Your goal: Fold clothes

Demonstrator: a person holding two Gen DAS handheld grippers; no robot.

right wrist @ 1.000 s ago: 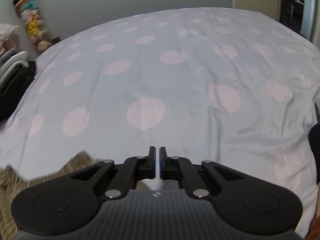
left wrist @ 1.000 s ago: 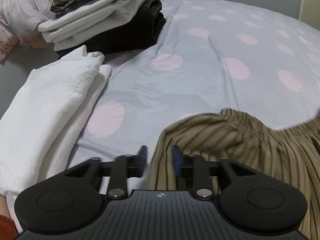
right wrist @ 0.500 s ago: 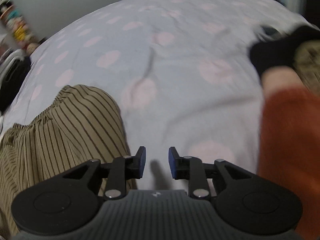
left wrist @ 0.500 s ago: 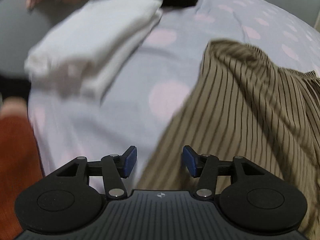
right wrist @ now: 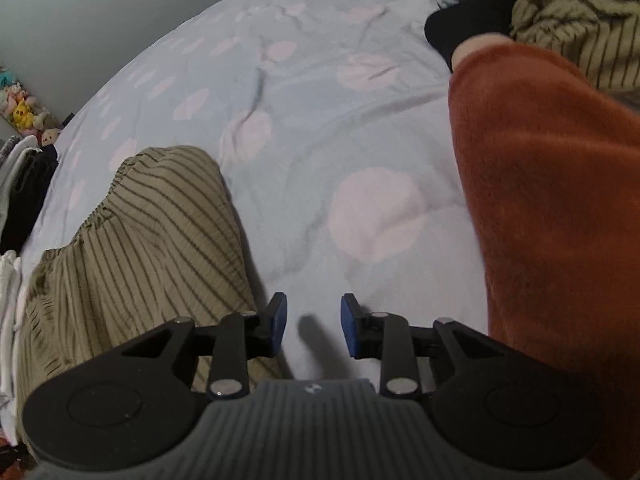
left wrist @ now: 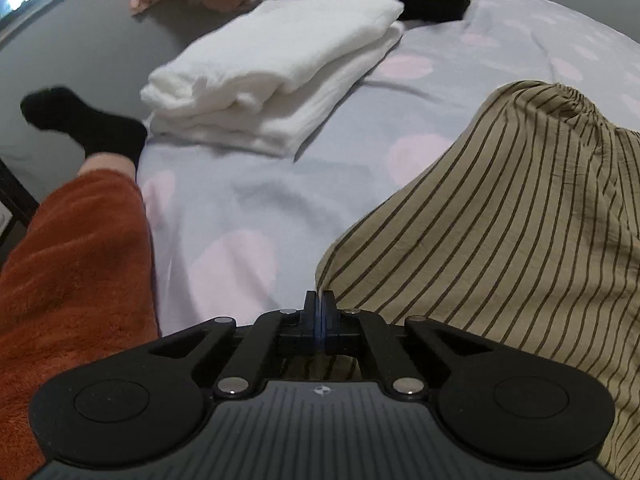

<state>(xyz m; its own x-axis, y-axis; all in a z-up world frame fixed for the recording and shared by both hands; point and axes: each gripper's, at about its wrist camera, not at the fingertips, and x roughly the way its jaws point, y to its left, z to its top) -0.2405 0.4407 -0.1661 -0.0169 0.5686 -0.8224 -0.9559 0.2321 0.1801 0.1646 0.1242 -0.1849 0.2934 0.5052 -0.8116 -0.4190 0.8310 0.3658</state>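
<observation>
A tan garment with dark stripes [left wrist: 500, 216] lies spread on the bed, its gathered waistband at the far end. My left gripper [left wrist: 319, 300] is shut at the garment's near left corner, with striped cloth showing under the fingers. In the right wrist view the same garment [right wrist: 152, 240] lies to the left. My right gripper [right wrist: 313, 320] is open and empty over bare sheet, just right of the garment's edge.
The bed has a grey sheet with pink dots [right wrist: 376, 208]. A folded white stack [left wrist: 280, 72] lies at far left, with more folded clothes behind. A person's leg in orange trousers [right wrist: 560, 208] and black sock [left wrist: 84, 128] rests on the bed. Another striped garment [right wrist: 580, 32] lies far right.
Both grippers pulled back toward the near edge of the garment. The left gripper went from open to shut at the cloth corner. The right gripper opened wider.
</observation>
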